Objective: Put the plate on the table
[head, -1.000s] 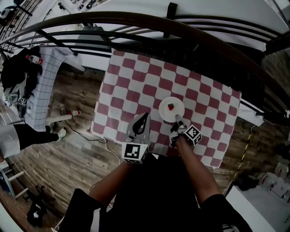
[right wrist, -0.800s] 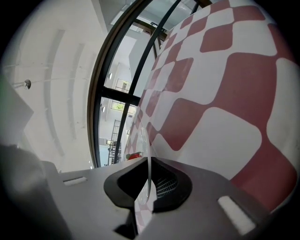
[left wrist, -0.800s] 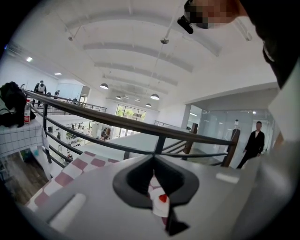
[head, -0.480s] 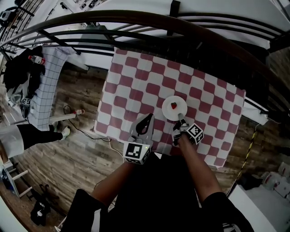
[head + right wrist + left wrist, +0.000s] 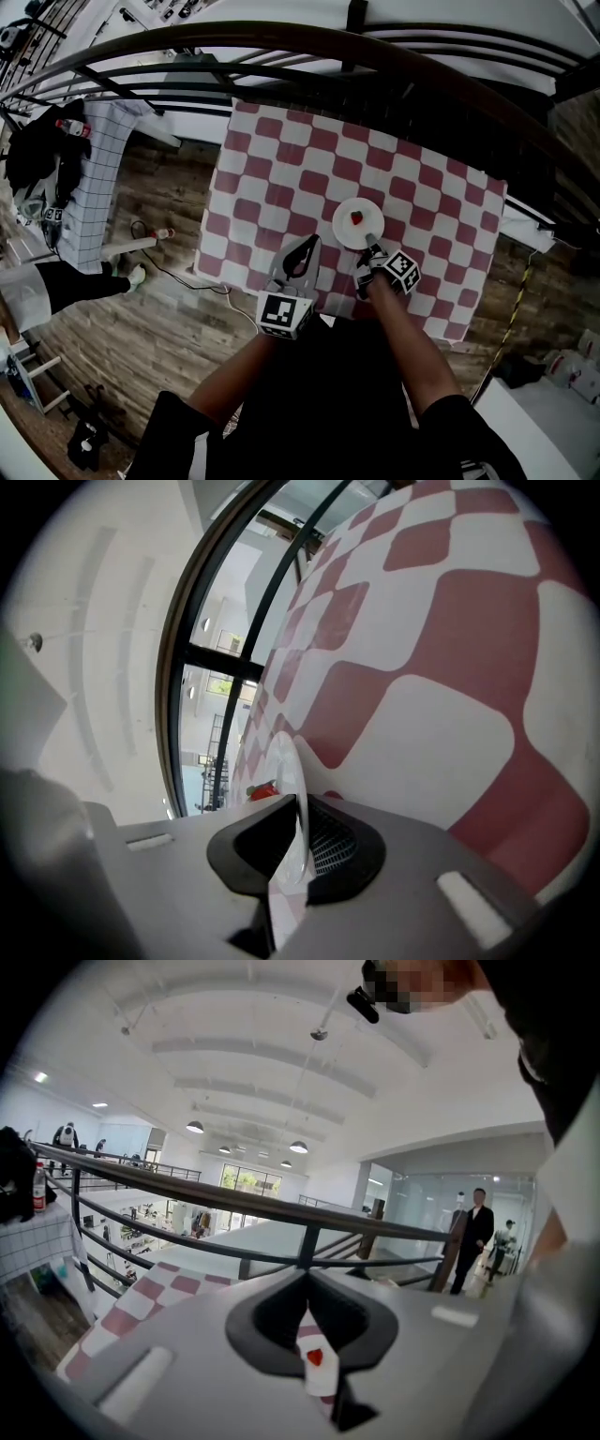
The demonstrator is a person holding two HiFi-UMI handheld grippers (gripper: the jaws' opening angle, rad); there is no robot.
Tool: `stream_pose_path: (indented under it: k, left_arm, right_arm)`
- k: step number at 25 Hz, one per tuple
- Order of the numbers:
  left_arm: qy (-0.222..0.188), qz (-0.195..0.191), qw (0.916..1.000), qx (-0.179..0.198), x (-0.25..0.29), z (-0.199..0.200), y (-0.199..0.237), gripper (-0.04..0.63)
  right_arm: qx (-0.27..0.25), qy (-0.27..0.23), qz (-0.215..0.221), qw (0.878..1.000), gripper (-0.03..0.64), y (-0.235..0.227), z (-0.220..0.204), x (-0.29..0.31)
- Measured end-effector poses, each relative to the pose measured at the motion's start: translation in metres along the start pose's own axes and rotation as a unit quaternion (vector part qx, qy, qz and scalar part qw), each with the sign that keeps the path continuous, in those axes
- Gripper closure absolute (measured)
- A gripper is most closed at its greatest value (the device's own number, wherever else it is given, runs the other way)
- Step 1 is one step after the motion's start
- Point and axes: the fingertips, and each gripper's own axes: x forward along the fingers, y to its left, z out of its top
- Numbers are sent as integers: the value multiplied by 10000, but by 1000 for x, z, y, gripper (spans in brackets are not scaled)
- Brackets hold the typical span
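- Right hand-held gripper (image 5: 296,799) reaches in over the near edge of the bench (image 5: 281,159), pointing down and away from the person. Its jaws pinch the near rim of the plate (image 5: 347,231). They have just been opening a little, and the rim is between them with the tips against it.
- Left hand-held gripper (image 5: 307,1275) hovers over the same near edge, left of the right one and apart from the plate. Its jaw tips are together and it has hold of nothing. Through the slot behind the tips, a strip of the plate shows farther off.
- White and round, the plate lies on the red-and-white checked bench about midway between the left and right edges. It is a little nearer the near edge than the far one. Whether the pinched rim is fully down on the bench cannot be told.
- Near the middle of the plate sits a small red thing (image 5: 356,217).
- Beyond the far edge of the bench, a dark rail (image 5: 394,66) curves across.
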Motion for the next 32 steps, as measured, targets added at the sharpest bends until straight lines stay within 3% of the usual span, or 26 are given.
stream_pose_path:
  k: [12, 16, 19, 25, 32]
  left_arm:
    - [-14, -118, 9999, -36, 0, -1, -5, 584]
    - [-33, -105, 9999, -46, -2, 0, -3, 584]
    - [-55, -115, 9999, -75, -4, 1, -2, 584]
    - [-82, -219, 9997, -122, -8, 1, -7, 584]
    - [-183, -569, 9981, 114, -15, 7, -25, 584]
  right_arm:
    - [-362, 45, -603, 9975, 508, -15, 4, -14]
    - [-533, -88, -844, 9950, 506, -23, 8, -24]
    - [-490, -142, -783, 9956, 506, -23, 9, -31]
    - [-927, -22, -498, 9944, 506, -10, 6, -40]
    - [-1207, -205, -99, 9924, 517, 26, 6, -63]
